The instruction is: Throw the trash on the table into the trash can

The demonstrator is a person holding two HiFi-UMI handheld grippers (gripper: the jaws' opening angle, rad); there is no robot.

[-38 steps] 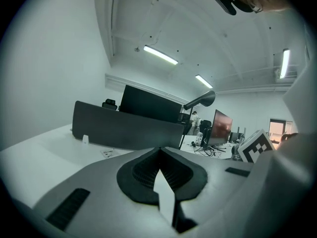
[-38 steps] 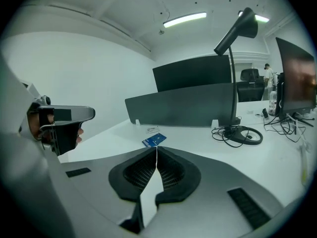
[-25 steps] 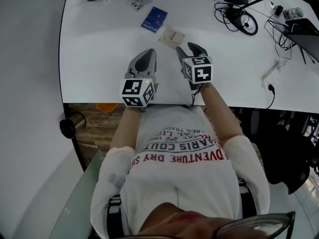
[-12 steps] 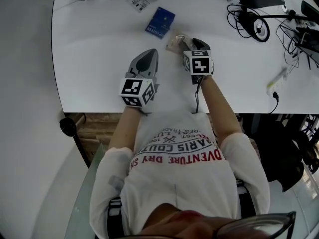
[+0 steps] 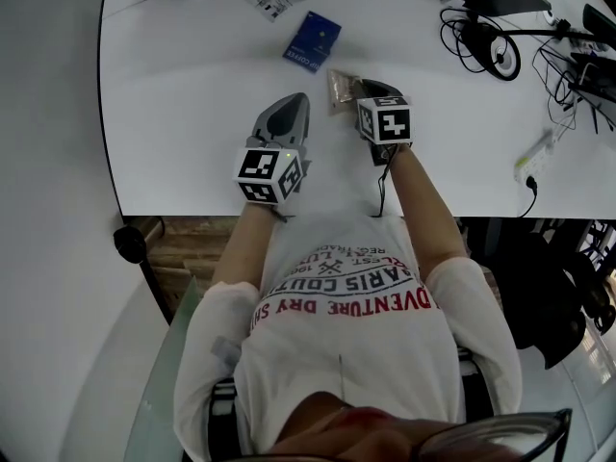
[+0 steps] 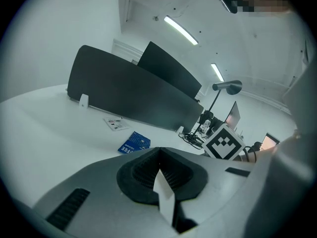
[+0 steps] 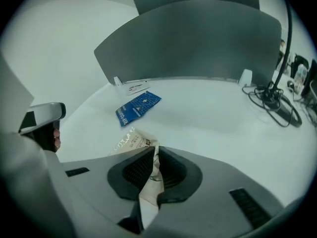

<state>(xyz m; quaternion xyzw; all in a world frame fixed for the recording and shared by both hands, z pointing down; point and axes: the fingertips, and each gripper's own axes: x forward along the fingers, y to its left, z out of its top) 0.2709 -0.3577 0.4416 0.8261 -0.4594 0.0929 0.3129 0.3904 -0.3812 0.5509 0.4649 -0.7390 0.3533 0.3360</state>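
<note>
- Right gripper view: right hand-held gripper, jaws just closing, pinches the wrapper beside the blue packet, presumably for binning.
- Left hand-held gripper: pressed together, idle.

Reaching both forearms over the table. Holding left gripper shut, near table's front edge. Pinching wrapper in right gripper, jaws just closed on it, farther in, pitched down.
</note>
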